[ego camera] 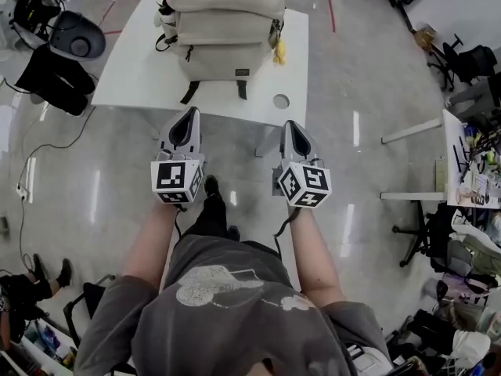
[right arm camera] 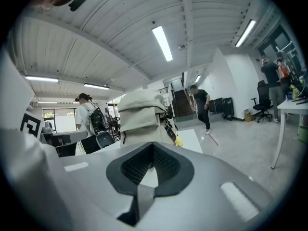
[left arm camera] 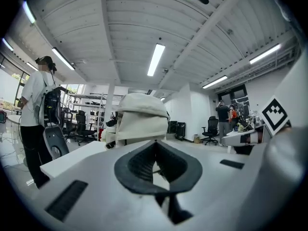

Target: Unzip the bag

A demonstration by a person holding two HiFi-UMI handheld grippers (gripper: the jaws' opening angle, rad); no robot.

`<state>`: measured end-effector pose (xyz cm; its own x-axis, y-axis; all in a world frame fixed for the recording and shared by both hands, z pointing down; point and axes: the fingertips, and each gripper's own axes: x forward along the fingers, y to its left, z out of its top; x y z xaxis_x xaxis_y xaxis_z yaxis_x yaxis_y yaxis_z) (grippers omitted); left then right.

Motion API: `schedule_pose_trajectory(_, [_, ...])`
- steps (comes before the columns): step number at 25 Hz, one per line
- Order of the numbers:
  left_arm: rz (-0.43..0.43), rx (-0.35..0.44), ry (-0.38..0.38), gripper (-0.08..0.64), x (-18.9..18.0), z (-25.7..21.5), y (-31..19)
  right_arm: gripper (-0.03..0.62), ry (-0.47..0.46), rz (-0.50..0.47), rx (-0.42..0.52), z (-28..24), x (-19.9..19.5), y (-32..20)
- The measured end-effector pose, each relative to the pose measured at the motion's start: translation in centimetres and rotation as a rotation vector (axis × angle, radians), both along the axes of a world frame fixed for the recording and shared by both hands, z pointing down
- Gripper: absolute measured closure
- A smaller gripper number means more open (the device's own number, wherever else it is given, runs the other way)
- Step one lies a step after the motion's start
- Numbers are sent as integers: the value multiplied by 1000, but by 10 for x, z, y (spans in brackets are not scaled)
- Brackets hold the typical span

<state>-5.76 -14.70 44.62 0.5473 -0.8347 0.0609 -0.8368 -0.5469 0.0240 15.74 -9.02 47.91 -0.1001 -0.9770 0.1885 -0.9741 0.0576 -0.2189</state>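
My left hand-held gripper (ego camera: pixel 190 114), closed on nothing, hangs just short of the surface's (ego camera: pixel 133 77) near edge. The bag (ego camera: pixel 225 37) stands ahead and slightly to its right, by the far edge. My right hand-held gripper (ego camera: pixel 291 125), also closed and empty, has the bag ahead to its left and looks about as near.

We look along our right gripper (right arm camera: pixel 153 148), whose dark jaws meet tip to tip with nothing between them, and beyond them a beige bag (right arm camera: pixel 142 113) stands upright on a white table (right arm camera: pixel 193 141), apart from the jaws. A small yellow thing (right arm camera: pixel 178 140) hangs at the bag's right side beside a dark strap. Behind, one person in black (right arm camera: pixel 201 105) walks across the shiny floor (right arm camera: pixel 240 143) at right, and another in a white shirt (right arm camera: pixel 88 115) carries a dark backpack at left.
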Motion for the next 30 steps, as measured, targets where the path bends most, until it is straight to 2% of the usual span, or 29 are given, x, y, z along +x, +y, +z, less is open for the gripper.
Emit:
schedule_pose_trajectory(5, [-24,11,17,554,-17,-10,69,594,-17,-19,36,-9,-14,56])
schedule_pose_trajectory(11, [-85,20,49,554,-86,-40,161,594,30,-103,97,-47,-84,134])
schedule_pose_trajectory(14, [-71,32,42,554,-76,-52,158,594,42,-108,135,-67,-81,132])
schedule_pose_trajectory(18, [-41,36,56,554,-66,-62,158,594,66,-111,141,-81,-81,133])
schedule_pose_trajectory(23, [-7,36,77,554,-81,-64,167,594,76,-90,138,-84,-103,144])
schedule_pose_trajectory(30, [50,15,73,554,-113,-51,178,594,112,-60,136,-80,-158,164])
